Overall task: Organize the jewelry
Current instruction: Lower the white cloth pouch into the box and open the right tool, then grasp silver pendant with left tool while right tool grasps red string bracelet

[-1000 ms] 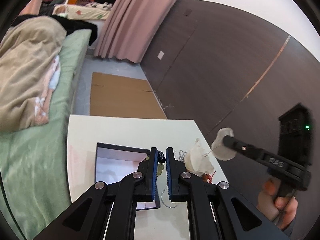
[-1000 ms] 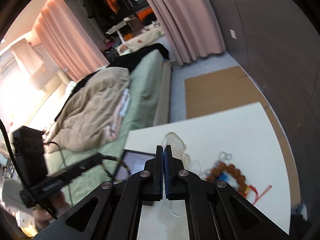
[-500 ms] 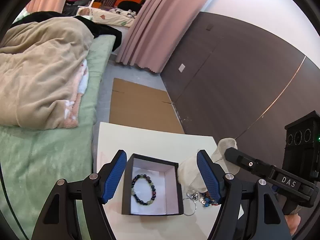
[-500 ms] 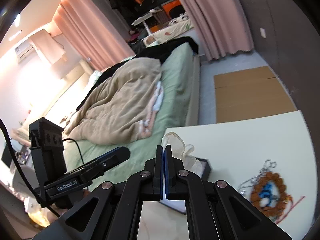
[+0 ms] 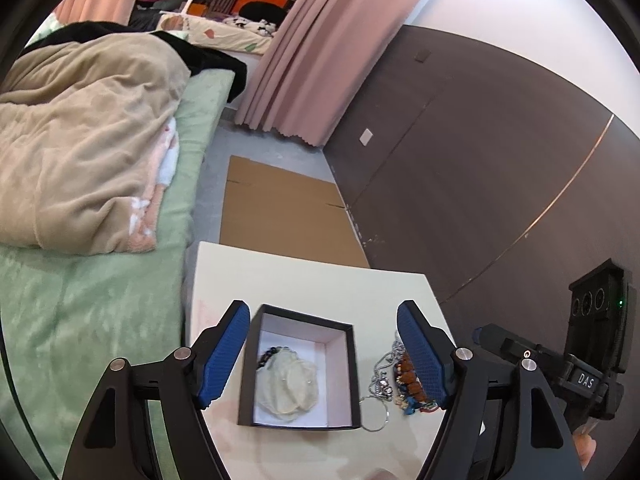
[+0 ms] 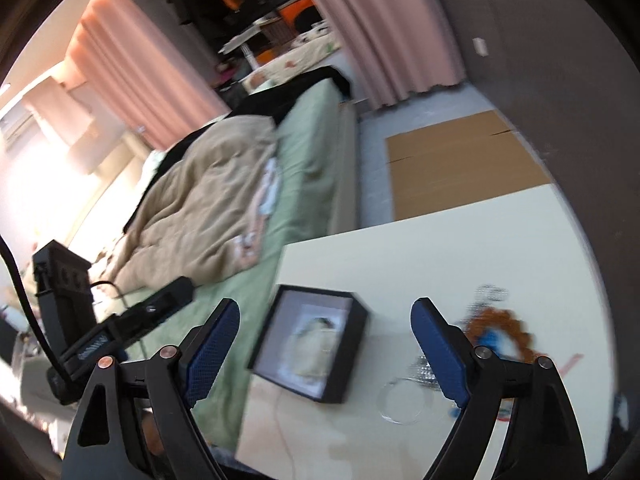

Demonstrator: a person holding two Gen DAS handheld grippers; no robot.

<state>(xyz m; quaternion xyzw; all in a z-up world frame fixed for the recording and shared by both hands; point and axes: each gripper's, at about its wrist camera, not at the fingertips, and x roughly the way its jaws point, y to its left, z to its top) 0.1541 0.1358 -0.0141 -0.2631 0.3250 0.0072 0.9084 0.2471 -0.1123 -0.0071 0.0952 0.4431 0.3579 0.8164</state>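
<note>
1. While both jaws stand spread wide with nothing between them, the left hand-held gripper [image 5: 322,350] hangs above the black box [image 5: 298,372], its blue pads [image 5: 224,354] flanking the box in the left wrist view
2. Right hand-held gripper [image 6: 326,350] likewise spread wide and empty; the right wrist view is motion-blurred, so fine detail is uncertain
3. Box: open-topped, black walls, pale lining, resting on the white worktop [image 5: 312,280] near its bed-side edge
4. Inside the box: a translucent whitish pouch [image 5: 288,386] lies on the lining, partly covering a dark beaded bracelet [image 5: 268,354] that shows at the pouch's upper left
5. Just beside the box, on the side away from the bed: a silver chain [image 5: 382,372] with a thin ring [image 5: 374,414] touching the box's corner; beyond it a brown bead bracelet [image 5: 406,376], partly hidden by the left hand-held gripper's right pad
6. In the right wrist view the brown bead loop [image 6: 500,330] encloses something blue; identity cannot be told
7. Surroundings: green bed [image 5: 80,300] with beige blanket [image 5: 80,140] next to the worktop; flattened cardboard [image 5: 280,216] on the floor; pink curtain [image 5: 304,56]; dark panel wall [image 5: 480,160]
</note>
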